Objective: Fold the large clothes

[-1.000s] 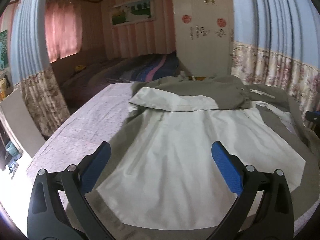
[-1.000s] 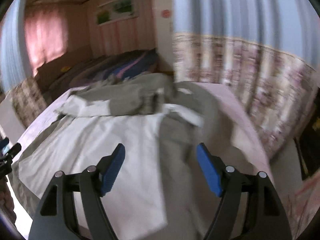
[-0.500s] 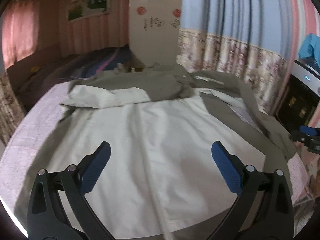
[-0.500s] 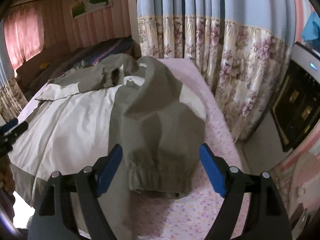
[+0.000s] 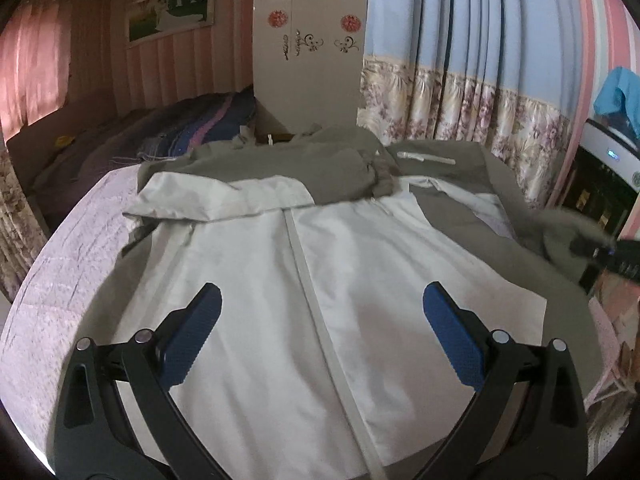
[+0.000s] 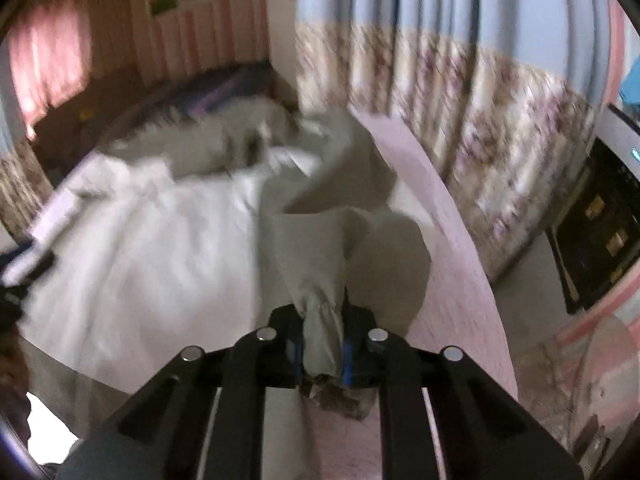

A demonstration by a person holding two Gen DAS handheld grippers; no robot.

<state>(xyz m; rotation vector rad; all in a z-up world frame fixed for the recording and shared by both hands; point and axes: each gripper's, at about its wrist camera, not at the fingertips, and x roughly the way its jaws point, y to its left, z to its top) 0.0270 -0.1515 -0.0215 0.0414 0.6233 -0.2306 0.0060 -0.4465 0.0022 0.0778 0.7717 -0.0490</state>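
The large jacket (image 5: 304, 280) lies spread on the bed (image 5: 68, 256) with its white lining up and the olive side sleeves on top near the collar, I think so that the sides can be folded in over the flat middle. The right gripper (image 6: 323, 350) is closing its jaws on the cuff of the olive sleeve (image 6: 320, 280), which is already bunched between the blue pads, probably because the cuff gives a firm end to carry the sleeve across the body. The left gripper (image 5: 320, 332) hangs over the white middle panel with jaws wide apart and nothing in them, perhaps ready to press the cloth flat.
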